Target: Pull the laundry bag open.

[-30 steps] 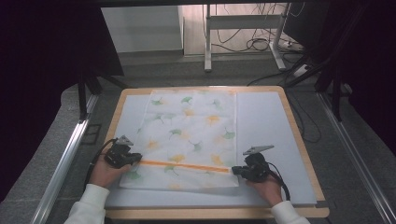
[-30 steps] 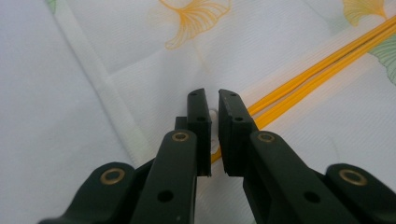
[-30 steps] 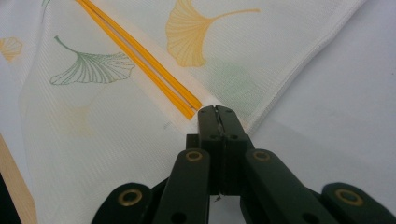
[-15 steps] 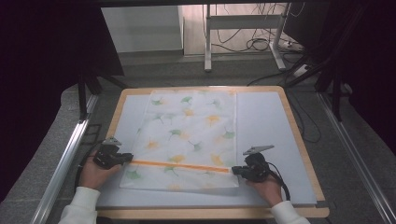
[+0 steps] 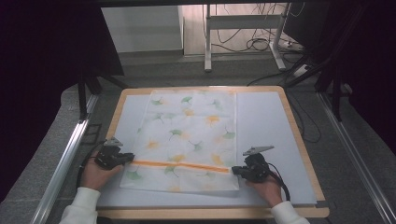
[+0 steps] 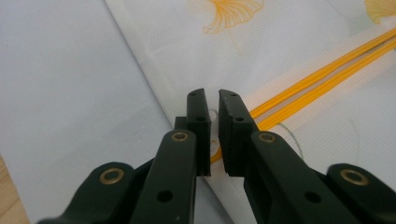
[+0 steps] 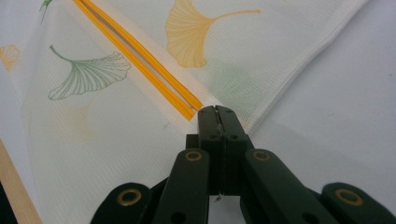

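A white mesh bag (image 5: 187, 135) printed with ginkgo leaves lies flat on the pale mat (image 5: 266, 126). An orange zipper (image 5: 182, 164) runs across it near the front. My left gripper (image 5: 128, 157) sits at the zipper's left end. In the left gripper view its jaws (image 6: 212, 100) stand almost together with a thin slit between them, over the zipper's (image 6: 327, 79) end and the bag's edge. My right gripper (image 5: 236, 170) is at the zipper's right end. In the right gripper view it (image 7: 217, 111) is shut on the bag's fabric where the zipper (image 7: 140, 56) stops, and the mesh tents up toward it.
The mat rests on a wooden board (image 5: 299, 135) with a raised rim. Metal rails (image 5: 65, 163) run along both sides of the board. Behind it are table legs and loose cables (image 5: 252, 44) on the floor. Bare mat lies to the right of the bag.
My left gripper drew away to the left of the bag, then came back right to the zipper's end. The right gripper and the bag have stayed put.
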